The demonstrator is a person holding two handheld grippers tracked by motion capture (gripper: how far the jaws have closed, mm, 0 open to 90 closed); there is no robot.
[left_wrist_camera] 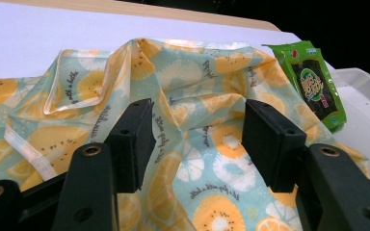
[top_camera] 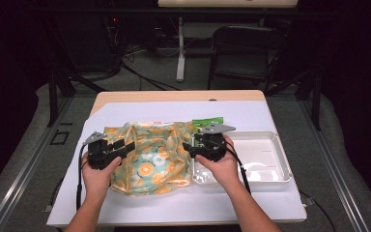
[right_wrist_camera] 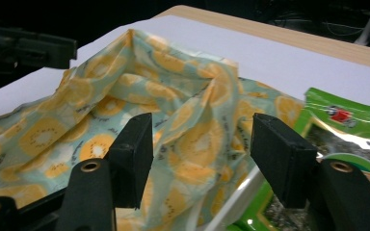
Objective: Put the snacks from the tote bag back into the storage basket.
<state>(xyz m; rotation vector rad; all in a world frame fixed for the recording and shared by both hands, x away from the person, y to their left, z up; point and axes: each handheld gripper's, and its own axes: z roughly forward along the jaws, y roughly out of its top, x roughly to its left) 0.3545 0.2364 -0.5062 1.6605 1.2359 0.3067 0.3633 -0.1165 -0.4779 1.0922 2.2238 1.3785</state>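
High view: a fruit-print bag (top_camera: 149,157) lies crumpled in the middle of the white-covered tabletop (top_camera: 251,113). The left claw (top_camera: 125,145) sits at its left edge and the right claw (top_camera: 189,146) at its right edge. A white tray (top_camera: 275,166) stands just right of the bag, touching or nearly so. A green snack packet (top_camera: 207,123) lies at the bag's far right corner. There is open room at the far side and along the near edge; to the right the tray hems the right hand in.

Left gripper view: the left claw (left_wrist_camera: 197,137) is released, its jaws spread over the bag's (left_wrist_camera: 192,96) rumpled film with nothing pinched. The packet (left_wrist_camera: 313,84) lies far right, partly over the tray's rim (left_wrist_camera: 366,96).

Right gripper view: the right claw (right_wrist_camera: 200,154) is likewise released, jaws wide, a raised fold of the bag (right_wrist_camera: 173,91) between them but unpressed. The packet (right_wrist_camera: 347,130) lies close by its right jaw.

Risks, as I judge them: the slick film could slip from a shallow pinch. A careless close on the right might catch the packet or strike the tray rim, dragging either along.
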